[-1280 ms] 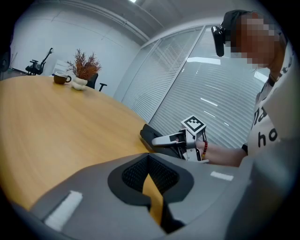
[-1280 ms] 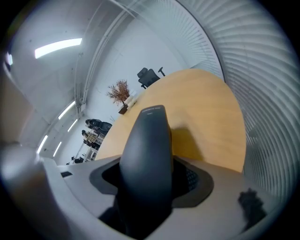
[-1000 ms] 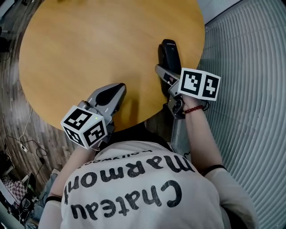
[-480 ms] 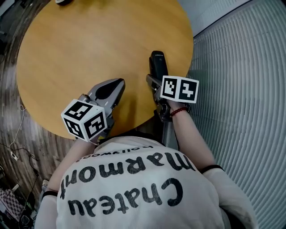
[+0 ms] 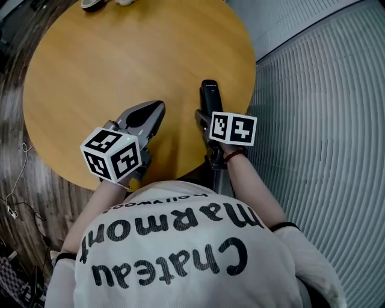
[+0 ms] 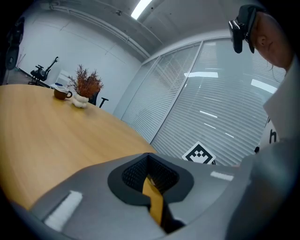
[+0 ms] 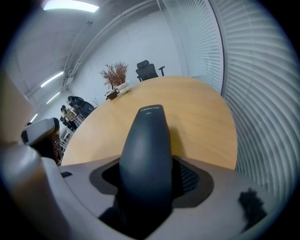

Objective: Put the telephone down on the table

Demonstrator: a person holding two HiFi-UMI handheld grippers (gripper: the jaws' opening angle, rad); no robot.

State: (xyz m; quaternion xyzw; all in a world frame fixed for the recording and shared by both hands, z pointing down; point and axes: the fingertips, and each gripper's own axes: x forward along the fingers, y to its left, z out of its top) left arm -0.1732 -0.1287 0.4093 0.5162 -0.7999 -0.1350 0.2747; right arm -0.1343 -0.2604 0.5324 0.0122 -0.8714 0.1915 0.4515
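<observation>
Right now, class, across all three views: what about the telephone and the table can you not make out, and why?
- Telephone lower end: buried in the right claw in the right gripper view, under the marker cube in the head view.
- Whether it touches the table: no view shows its underside.
- Cup: cut off by the head view's top edge.

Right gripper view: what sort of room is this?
Probably an office meeting room: a large round wooden table, a black office chair beyond it, and slatted blinds along the wall.
</observation>
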